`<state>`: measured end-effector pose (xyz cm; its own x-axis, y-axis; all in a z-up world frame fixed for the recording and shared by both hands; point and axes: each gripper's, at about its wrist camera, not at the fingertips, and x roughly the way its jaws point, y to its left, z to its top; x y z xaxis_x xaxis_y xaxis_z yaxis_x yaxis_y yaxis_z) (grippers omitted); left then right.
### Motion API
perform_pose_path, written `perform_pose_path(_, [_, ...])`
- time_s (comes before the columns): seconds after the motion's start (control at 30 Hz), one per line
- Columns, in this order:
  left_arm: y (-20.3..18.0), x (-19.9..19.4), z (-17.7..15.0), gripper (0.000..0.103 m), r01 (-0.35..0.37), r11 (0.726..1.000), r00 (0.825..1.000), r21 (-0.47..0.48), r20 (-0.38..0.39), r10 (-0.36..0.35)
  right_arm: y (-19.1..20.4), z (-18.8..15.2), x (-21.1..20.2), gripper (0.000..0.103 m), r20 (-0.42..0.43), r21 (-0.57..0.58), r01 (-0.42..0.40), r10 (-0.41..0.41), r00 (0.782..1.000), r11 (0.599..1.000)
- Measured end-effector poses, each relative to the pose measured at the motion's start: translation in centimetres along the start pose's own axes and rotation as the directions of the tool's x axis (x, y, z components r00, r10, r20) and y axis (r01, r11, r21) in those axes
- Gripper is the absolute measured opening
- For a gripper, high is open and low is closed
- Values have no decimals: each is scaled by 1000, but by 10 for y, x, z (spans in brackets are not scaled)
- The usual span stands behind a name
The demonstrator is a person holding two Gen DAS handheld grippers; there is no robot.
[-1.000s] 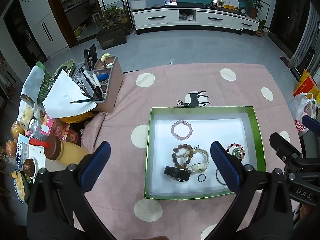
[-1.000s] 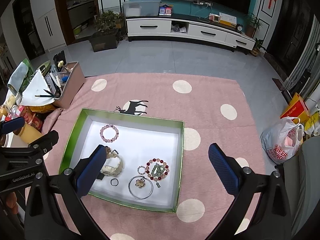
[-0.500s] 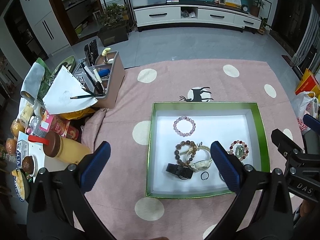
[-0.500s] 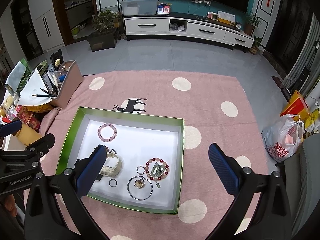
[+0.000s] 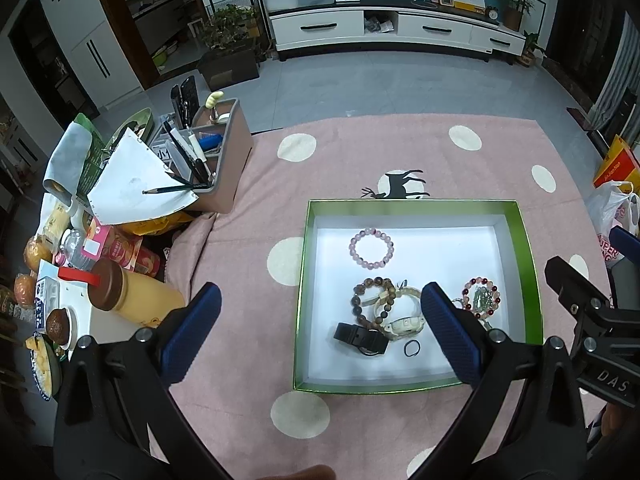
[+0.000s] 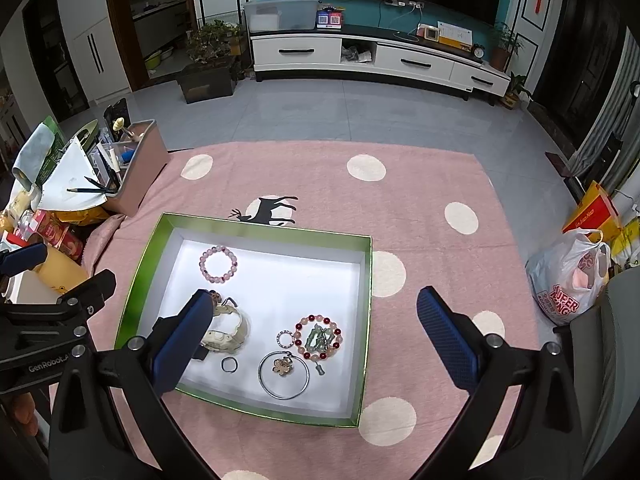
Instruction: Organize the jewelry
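One green-rimmed tray [image 6: 366, 312], three bead bracelets [image 5: 371, 248], two watches (overlapping) [image 5: 404, 324], both tools spread wide, empty

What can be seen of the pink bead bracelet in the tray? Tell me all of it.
The pink bead bracelet is a closed ring of round, pale pink, glossy beads, a few darker. It lies flat on the white floor of the green-rimmed tray, in the far left part, apart from the other jewelry. Nothing touches it, and no tool is on it.

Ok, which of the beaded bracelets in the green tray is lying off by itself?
The pale pink beaded bracelet, alone at the far end of the green tray; the brown wooden and red-and-pink bracelets touch other pieces.
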<state>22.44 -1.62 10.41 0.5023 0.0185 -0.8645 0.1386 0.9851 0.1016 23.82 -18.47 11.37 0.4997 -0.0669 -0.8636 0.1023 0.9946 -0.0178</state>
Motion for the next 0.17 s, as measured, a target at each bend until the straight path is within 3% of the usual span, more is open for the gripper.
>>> perform_pose_path(0.17, [1,0,-1,101,-3,1000,1000,0,-4,3,1,0,0,102,0,1,3,-3,1000,1000])
